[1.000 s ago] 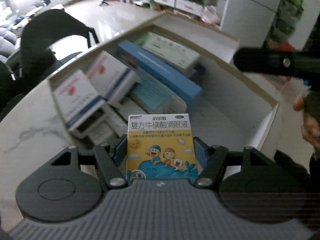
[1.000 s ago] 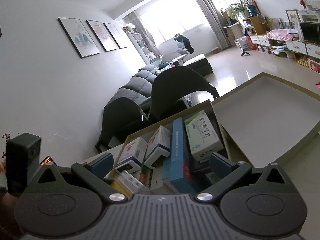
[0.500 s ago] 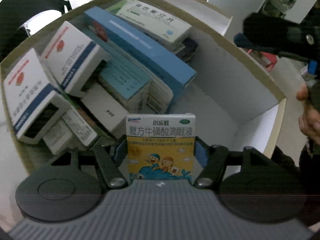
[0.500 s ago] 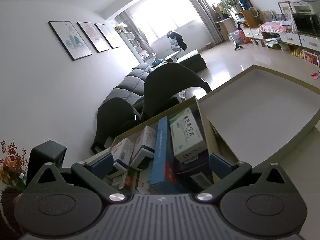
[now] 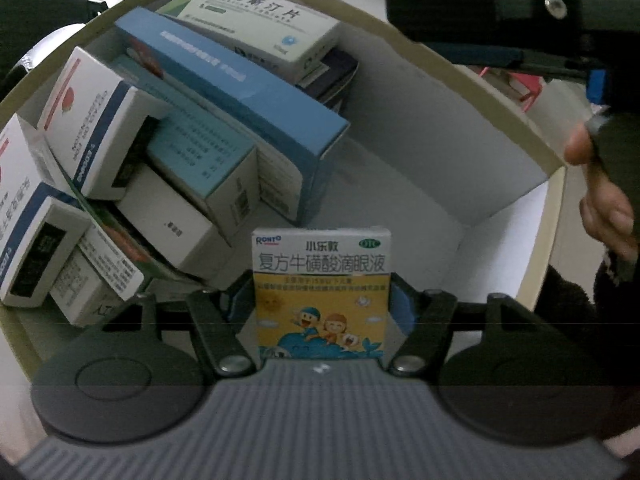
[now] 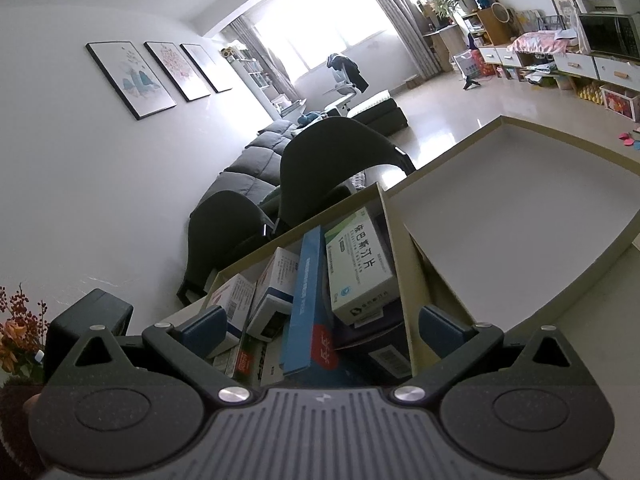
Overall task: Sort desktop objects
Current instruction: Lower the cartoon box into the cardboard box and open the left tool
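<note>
Now the left gripper (image 5: 322, 300) grasps an eye-drop box (image 5: 321, 292) upright between its pads, over the bare corner of the cardboard storage box (image 5: 472, 80), beside piled medicine boxes (image 5: 224, 92). Meanwhile the right gripper (image 6: 322, 326) hovers released, its jaws apart and holding nothing, above the same pile.

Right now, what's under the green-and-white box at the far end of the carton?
The green-and-white box lies on a dark box and against the long blue box. Anything lower is covered.

Eye-drop carton (image 5: 322, 280) was glossy printed cardboard. Storage box (image 5: 440, 128) was matt board, white inside, tan rim. Gripper bodies were matt black plastic with ribbed grey housing and shiny metal rivets (image 5: 405, 363).
</note>
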